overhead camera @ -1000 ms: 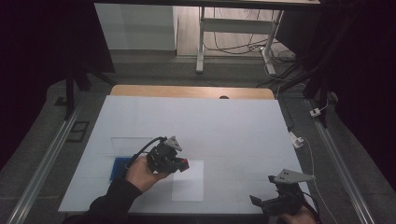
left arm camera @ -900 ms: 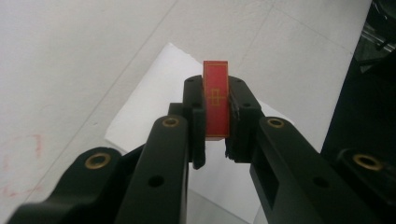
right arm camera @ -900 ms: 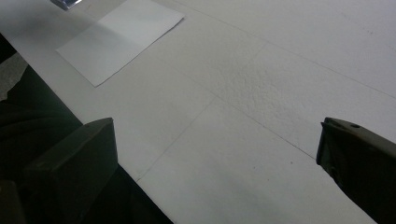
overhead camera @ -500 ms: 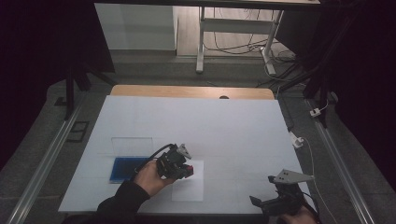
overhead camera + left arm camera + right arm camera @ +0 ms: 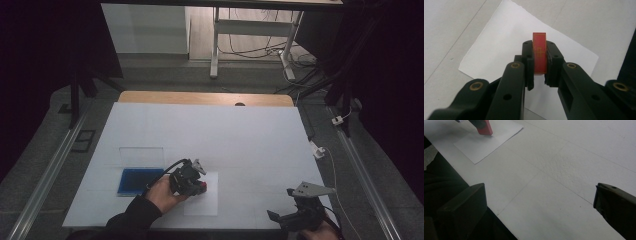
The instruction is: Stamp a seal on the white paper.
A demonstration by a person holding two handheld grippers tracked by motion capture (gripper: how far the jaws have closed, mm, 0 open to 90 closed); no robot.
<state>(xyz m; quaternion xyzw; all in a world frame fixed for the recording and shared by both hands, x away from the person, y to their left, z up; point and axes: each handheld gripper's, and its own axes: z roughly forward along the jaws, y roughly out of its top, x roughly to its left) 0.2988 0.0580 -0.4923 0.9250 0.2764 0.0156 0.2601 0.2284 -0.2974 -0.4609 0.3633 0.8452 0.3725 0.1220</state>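
Holding one red stamp block upright, our left gripper is clenched on its two faces, above the white paper sheet on the worktop; in the right gripper view the block's lower end meets the sheet or hangs just over it, we cannot tell which. Blue ink pad: left of the sheet, well apart. Our right gripper: released, jaws wide, near the worktop's front right edge.

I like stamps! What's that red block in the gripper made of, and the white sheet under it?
The red block looks like hard plastic or painted wood, matte: flat faces, sharp edges, gold printed lines. The white sheet looks like plain paper: thin, flat, matte, with crisp cut corners.
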